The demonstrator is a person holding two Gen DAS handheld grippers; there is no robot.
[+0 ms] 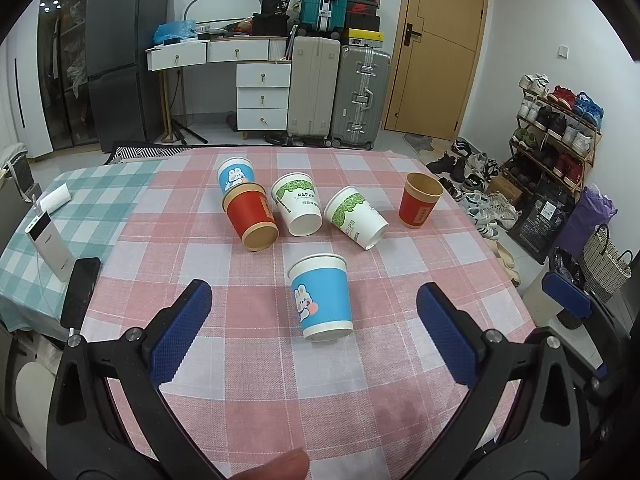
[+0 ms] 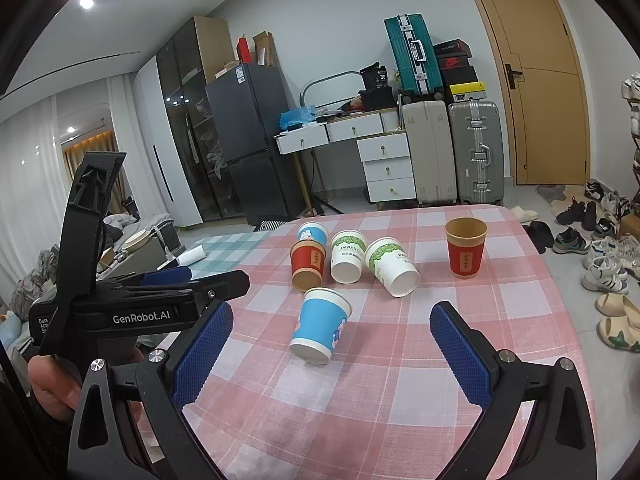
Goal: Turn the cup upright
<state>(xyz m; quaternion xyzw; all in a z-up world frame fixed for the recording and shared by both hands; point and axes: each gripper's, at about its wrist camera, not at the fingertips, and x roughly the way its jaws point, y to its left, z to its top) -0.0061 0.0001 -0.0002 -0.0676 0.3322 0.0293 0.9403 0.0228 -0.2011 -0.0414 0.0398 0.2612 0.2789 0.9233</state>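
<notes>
Your left claw (image 1: 314, 330) and right claw (image 2: 332, 346) both hung wide open and empty, framing the blue bunny cup (image 1: 322, 298) that sat upside down on the checked surface (image 1: 256, 360), apart from the other cups. You needed to pinch it mid-wall, gently, then roll your wrist so the paper didn't crush.

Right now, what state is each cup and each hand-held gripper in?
Near blue cup: on its side.
Far blue cup: on its side.
Left red cup: on its side.
Two green-print cups: on their sides.
Right red cup: upright.
Left hand-held gripper: open, empty.
Right hand-held gripper: open, empty.
</notes>
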